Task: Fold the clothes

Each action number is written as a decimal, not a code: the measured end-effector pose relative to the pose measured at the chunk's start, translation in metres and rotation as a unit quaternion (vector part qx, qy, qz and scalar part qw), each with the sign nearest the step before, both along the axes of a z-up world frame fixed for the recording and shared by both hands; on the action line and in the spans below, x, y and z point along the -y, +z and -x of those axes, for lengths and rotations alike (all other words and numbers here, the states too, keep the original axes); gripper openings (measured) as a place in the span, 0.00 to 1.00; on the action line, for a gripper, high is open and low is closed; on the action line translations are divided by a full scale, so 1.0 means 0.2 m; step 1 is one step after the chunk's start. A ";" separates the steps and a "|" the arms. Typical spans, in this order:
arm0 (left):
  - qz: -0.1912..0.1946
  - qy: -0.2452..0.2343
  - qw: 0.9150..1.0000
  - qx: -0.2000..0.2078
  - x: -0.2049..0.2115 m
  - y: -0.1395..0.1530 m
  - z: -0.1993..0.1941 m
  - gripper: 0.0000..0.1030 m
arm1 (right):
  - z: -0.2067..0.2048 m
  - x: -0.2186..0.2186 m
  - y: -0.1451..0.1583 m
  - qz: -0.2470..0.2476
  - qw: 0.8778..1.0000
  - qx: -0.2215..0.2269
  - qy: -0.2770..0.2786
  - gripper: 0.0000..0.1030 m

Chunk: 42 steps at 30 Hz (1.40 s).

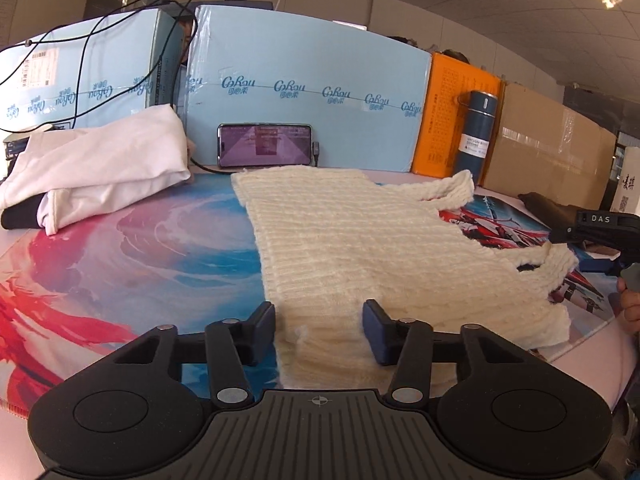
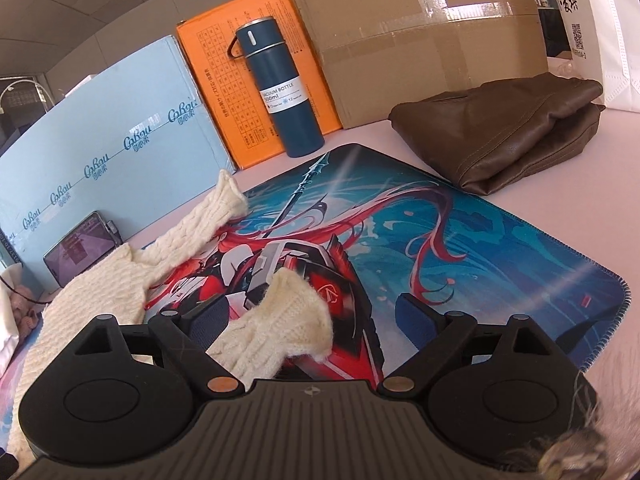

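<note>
A cream knitted vest lies flat on the printed desk mat, its two shoulder straps pointing right. My left gripper is open, its jaws standing either side of the vest's near hem corner. My right gripper is open over the near shoulder strap, which lies between its jaws, closer to the left finger. The far strap lies on the mat beyond. The right gripper's body also shows at the right edge of the left wrist view.
A white garment pile sits at the mat's far left. A folded brown garment lies at the far right. A phone, a blue vacuum bottle, blue, orange and cardboard boxes line the back.
</note>
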<state>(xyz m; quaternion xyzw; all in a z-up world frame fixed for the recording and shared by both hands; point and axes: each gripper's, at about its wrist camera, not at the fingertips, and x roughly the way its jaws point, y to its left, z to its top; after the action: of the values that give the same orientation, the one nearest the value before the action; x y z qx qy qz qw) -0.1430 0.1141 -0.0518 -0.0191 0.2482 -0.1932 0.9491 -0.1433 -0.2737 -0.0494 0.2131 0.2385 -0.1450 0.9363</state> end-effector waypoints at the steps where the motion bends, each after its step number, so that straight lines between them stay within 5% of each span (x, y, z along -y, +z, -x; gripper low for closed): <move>1: -0.006 -0.001 1.000 0.005 0.02 0.00 0.02 0.31 | -0.01 -0.02 0.00 0.015 1.000 -0.005 0.007 0.61; 3: -0.014 -0.003 1.000 0.015 0.05 -0.01 0.06 0.29 | -0.03 -0.06 0.00 0.035 0.999 -0.010 0.019 0.31; 5: -0.009 0.001 1.000 0.018 0.06 -0.01 0.07 0.29 | -0.04 -0.07 0.00 0.029 0.999 0.002 0.033 0.19; 15: 0.049 0.047 0.998 0.021 0.01 -0.02 0.09 0.46 | 0.03 -0.34 0.25 0.001 0.974 0.152 0.166 0.18; 22: 0.047 0.068 0.995 0.048 -0.01 0.04 0.11 0.47 | -0.06 -0.64 0.22 0.009 0.952 0.122 0.280 0.18; 25: 0.040 0.070 0.995 0.060 0.00 0.06 0.10 0.47 | -0.08 -0.70 0.17 0.000 0.944 0.095 0.315 0.24; 27: 0.036 0.072 0.994 0.067 0.00 0.08 0.08 0.47 | -0.08 -0.72 0.16 -0.019 0.939 0.081 0.334 0.59; 28: 0.034 0.073 0.994 0.070 0.01 0.09 0.08 0.47 | -0.08 -0.71 0.15 -0.040 0.936 0.076 0.340 0.64; 36: 0.006 0.055 0.994 0.096 0.11 0.16 0.00 0.60 | -0.05 -0.44 0.19 -0.202 0.908 0.090 0.355 0.77; 39: 0.003 0.026 0.995 0.097 0.18 0.19 -0.04 0.62 | -0.03 -0.33 0.21 -0.213 0.914 0.129 0.321 0.80; 42: 0.017 -0.013 0.997 0.080 0.26 0.21 -0.07 0.63 | -0.05 -0.27 0.21 -0.178 0.935 0.142 0.273 0.80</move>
<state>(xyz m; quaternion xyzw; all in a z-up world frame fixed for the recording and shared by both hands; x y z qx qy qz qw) -0.1290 0.0612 -0.0105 -0.0167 0.1683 -0.2111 0.9627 -0.1335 -0.2199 -0.0064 0.3213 0.1738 0.1926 0.9107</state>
